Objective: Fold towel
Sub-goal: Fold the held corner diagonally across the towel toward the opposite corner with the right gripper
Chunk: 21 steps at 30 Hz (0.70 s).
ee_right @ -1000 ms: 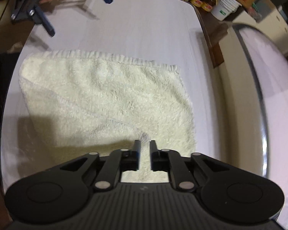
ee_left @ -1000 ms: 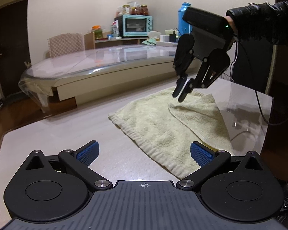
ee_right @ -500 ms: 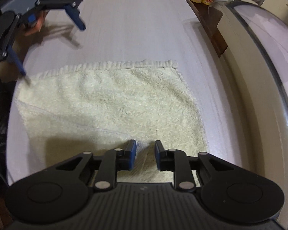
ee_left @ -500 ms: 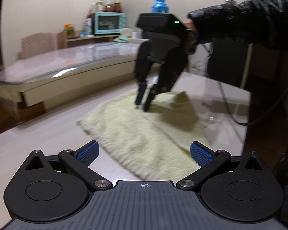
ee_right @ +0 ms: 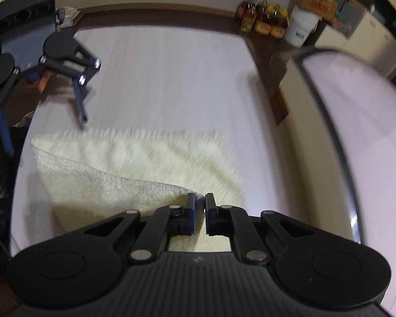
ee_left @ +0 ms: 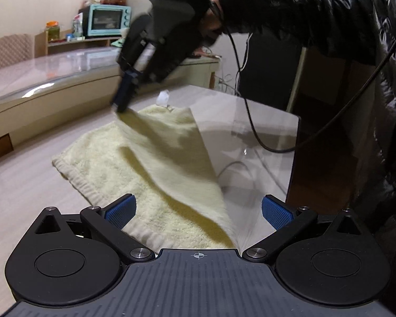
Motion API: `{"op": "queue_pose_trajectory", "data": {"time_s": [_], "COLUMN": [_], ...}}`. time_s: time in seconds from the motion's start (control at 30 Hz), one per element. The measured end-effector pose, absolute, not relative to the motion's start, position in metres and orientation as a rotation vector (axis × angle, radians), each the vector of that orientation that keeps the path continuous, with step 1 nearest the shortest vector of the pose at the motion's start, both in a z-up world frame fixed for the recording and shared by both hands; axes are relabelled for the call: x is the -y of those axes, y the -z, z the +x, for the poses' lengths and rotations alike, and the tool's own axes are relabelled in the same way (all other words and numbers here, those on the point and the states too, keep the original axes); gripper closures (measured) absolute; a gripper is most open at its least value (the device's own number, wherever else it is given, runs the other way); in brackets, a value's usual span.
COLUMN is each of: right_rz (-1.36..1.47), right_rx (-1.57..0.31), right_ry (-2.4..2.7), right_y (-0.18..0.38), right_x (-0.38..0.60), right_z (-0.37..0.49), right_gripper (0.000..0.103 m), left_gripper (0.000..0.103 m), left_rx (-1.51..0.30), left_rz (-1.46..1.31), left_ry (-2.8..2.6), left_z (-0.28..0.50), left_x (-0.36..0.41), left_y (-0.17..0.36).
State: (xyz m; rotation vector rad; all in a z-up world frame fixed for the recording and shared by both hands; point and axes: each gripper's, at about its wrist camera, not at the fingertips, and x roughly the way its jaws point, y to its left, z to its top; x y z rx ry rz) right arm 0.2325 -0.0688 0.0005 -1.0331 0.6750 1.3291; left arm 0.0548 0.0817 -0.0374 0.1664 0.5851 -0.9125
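A pale yellow towel (ee_left: 134, 158) lies on the white table (ee_left: 26, 192). My right gripper (ee_left: 122, 105) is shut on the towel's far corner and lifts it, so a flap rises off the table toward the left. In the right wrist view the towel (ee_right: 113, 169) hangs from the right gripper (ee_right: 200, 206), its edge pinched between the nearly closed jaws. My left gripper (ee_left: 198, 208) is open and empty, low over the towel's near end. It also shows in the right wrist view (ee_right: 39, 105), above the towel's far left corner.
A second table with a glass top (ee_left: 52, 68) stands behind, with a teal oven (ee_left: 108, 22) and jars on a shelf. A black cable (ee_left: 250, 111) hangs at the right table edge. Bottles (ee_right: 264, 18) and a white bucket (ee_right: 302, 26) stand on the floor.
My right gripper closed on the towel's corner and raised it, pulling a flap up and leftward. My left gripper has come nearer over the towel's near end, still open.
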Motion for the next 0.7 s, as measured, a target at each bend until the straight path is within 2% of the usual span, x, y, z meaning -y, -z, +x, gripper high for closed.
{"op": "queue_pose_trajectory", "data": {"time_s": [0.3,0.7], "right_rz": [-1.069,-1.070], "right_rx": [-0.617,-0.631], "right_ry": [-1.362,-1.312], "right_y": [0.011,0.041], "right_x": [0.026,0.008], "right_z": [0.253,0.260], "right_gripper": [0.095,0.095], "left_gripper": [0.000,0.000], "left_rx": [-0.590,-0.600], "left_rz": [0.137,0.107], "left_ry": [0.855,0.815], "left_z": [0.053,0.045], "left_x": [-0.097,-0.103], "left_y": [0.039,0.038]}}
